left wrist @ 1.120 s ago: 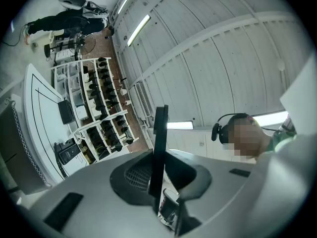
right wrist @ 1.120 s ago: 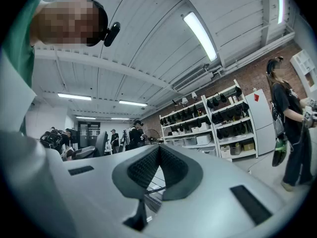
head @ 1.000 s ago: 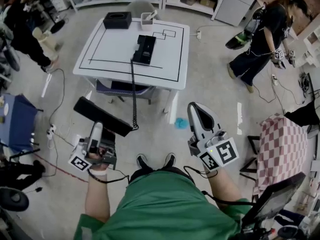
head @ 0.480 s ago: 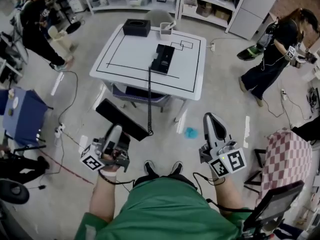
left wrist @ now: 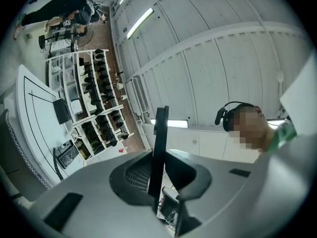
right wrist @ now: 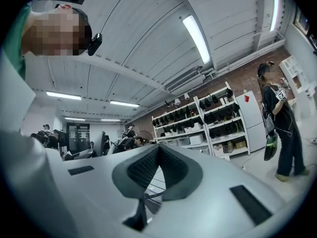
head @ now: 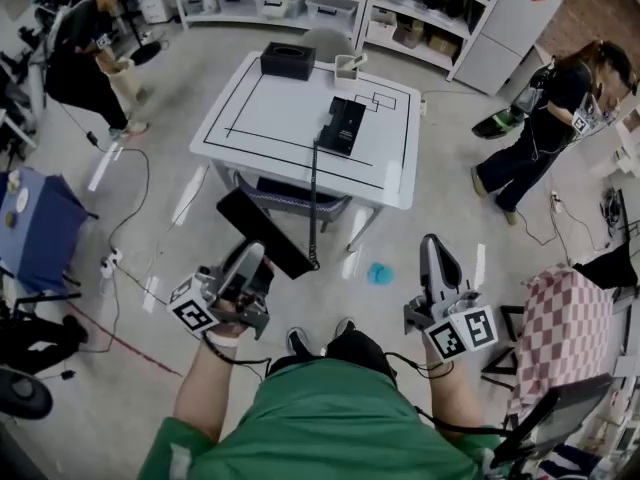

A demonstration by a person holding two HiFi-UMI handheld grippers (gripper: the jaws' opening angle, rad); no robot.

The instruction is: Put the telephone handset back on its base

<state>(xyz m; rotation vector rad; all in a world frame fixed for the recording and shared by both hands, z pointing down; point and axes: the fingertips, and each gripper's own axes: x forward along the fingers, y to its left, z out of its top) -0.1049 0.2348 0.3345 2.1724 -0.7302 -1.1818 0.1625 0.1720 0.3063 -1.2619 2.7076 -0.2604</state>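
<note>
The telephone base [head: 343, 125] sits on the worktop [head: 262, 118], right of its middle. A box [head: 288, 60] and a small container [head: 347, 68] stand along its far edge. The cord [head: 314, 193] hangs over the near edge to the handset [head: 270, 233], held in the left gripper [head: 246, 266] before the worktop. The right gripper [head: 437, 253] is well to its right.
</note>
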